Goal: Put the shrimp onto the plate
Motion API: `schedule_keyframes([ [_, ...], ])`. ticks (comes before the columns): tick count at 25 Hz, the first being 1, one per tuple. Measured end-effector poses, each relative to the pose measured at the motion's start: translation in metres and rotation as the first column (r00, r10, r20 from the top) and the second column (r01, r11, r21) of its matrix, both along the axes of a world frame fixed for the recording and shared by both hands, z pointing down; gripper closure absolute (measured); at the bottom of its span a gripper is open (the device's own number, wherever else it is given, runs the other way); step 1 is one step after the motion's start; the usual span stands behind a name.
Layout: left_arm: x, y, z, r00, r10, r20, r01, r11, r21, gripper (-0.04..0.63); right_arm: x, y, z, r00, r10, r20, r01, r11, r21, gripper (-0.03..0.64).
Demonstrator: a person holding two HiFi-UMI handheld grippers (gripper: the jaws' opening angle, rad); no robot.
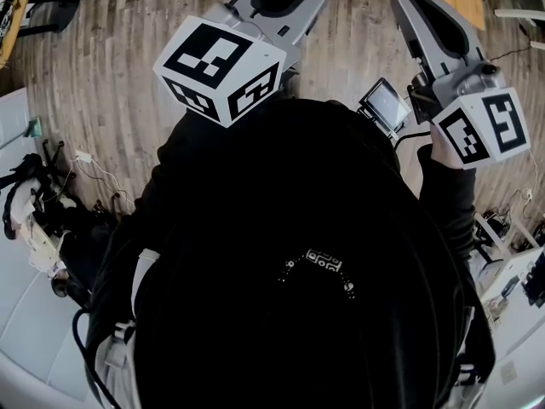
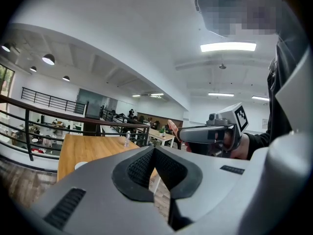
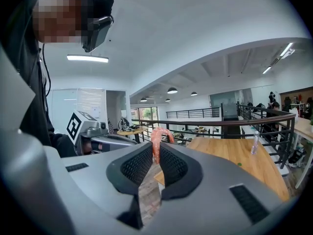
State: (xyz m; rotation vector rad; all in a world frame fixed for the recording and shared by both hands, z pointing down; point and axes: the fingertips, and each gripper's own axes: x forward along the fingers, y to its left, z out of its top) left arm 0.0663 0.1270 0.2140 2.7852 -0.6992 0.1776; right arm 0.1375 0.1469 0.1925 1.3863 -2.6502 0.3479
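A pink curled shrimp [image 3: 157, 142] is pinched between the pads of my right gripper [image 3: 156, 153], its tail arching above the tips. The left gripper view catches the same shrimp [image 2: 172, 129] sticking out of the right gripper's [image 2: 203, 133] front end. My left gripper [image 2: 153, 150] is shut with nothing between its jaws. Both grippers are held up in the air, short of the wooden table [image 2: 83, 148]. A small white rim, perhaps the plate [image 2: 80, 165], peeks over my left gripper's body. In the head view both marker cubes [image 1: 220, 68] [image 1: 481, 126] show above the person's dark clothes.
A clear bottle [image 3: 254, 142] stands on the wooden table [image 3: 234, 153], with a small green bit [image 3: 239, 164] near it. A black railing [image 2: 73, 119] runs behind the table. Cables and equipment [image 1: 51, 194] lie on the plank floor at the left.
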Motion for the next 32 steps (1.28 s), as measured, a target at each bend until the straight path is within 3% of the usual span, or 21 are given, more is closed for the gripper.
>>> schedule_keyframes([
  [4, -0.003, -0.003, -0.002, 1.000, 0.017, -0.002, -0.017, 1.000, 0.006, 0.597, -0.001, -0.002, -0.003, 1.000, 0.019, -0.005, -0.019, 1.000, 0.008, 0.560],
  [10, -0.042, -0.065, -0.010, 0.999, 0.043, -0.021, -0.043, 0.999, -0.003, 0.597, -0.044, -0.064, -0.016, 0.999, 0.044, -0.025, -0.044, 0.999, 0.005, 0.560],
  [22, -0.082, -0.120, -0.005, 0.996, 0.085, -0.035, -0.085, 0.996, 0.019, 0.597, -0.085, -0.116, -0.013, 0.997, 0.067, -0.049, -0.066, 0.998, 0.015, 0.560],
  [32, -0.109, -0.141, 0.005, 0.996, 0.055, -0.066, -0.056, 0.998, -0.020, 0.597, -0.113, -0.140, -0.013, 0.997, 0.049, -0.061, -0.049, 0.999, -0.002, 0.560],
])
